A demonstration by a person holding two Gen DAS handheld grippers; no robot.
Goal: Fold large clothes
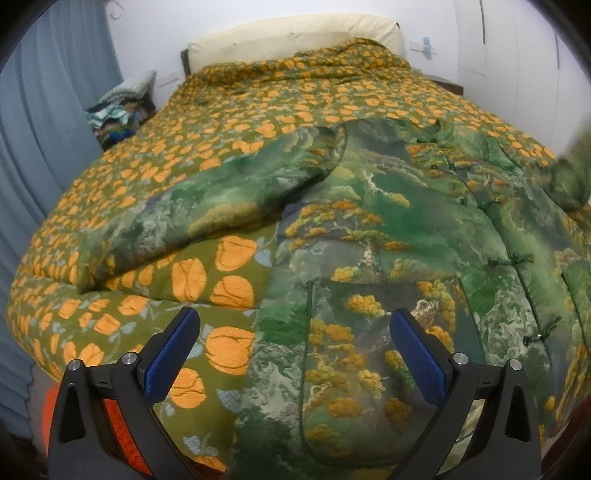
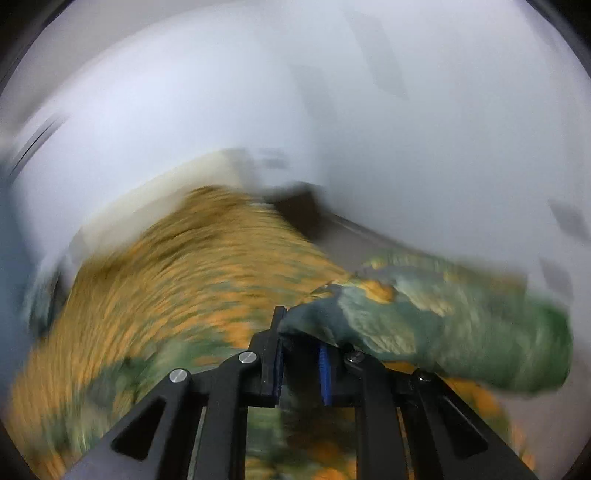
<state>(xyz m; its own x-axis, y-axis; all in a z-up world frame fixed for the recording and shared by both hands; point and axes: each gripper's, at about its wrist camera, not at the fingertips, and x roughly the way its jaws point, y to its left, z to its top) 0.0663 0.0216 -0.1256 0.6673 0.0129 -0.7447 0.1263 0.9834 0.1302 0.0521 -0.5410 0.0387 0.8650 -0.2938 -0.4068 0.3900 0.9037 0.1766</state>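
Observation:
A padded green jacket [image 1: 388, 229] with a yellow landscape print and knot buttons lies face up on the bed. Its one sleeve [image 1: 236, 195] stretches out to the left over the quilt. My left gripper [image 1: 294, 315] hovers open just above the jacket's lower left part, with nothing between its blue pads. The right wrist view is blurred by motion. In it my right gripper [image 2: 301, 332] is shut on the end of the other sleeve [image 2: 461, 325], which is lifted off the bed and hangs to the right. That raised sleeve [image 1: 569, 181] shows as a blur at the right edge of the left wrist view.
An olive quilt with orange flowers [image 1: 258, 96] covers the whole bed. A cream headboard [image 1: 295, 33] stands at the far end. A pile of clothes [image 1: 122, 107] and a blue curtain [image 1: 48, 110] are at the left, and a dark nightstand [image 1: 448, 83] at the far right.

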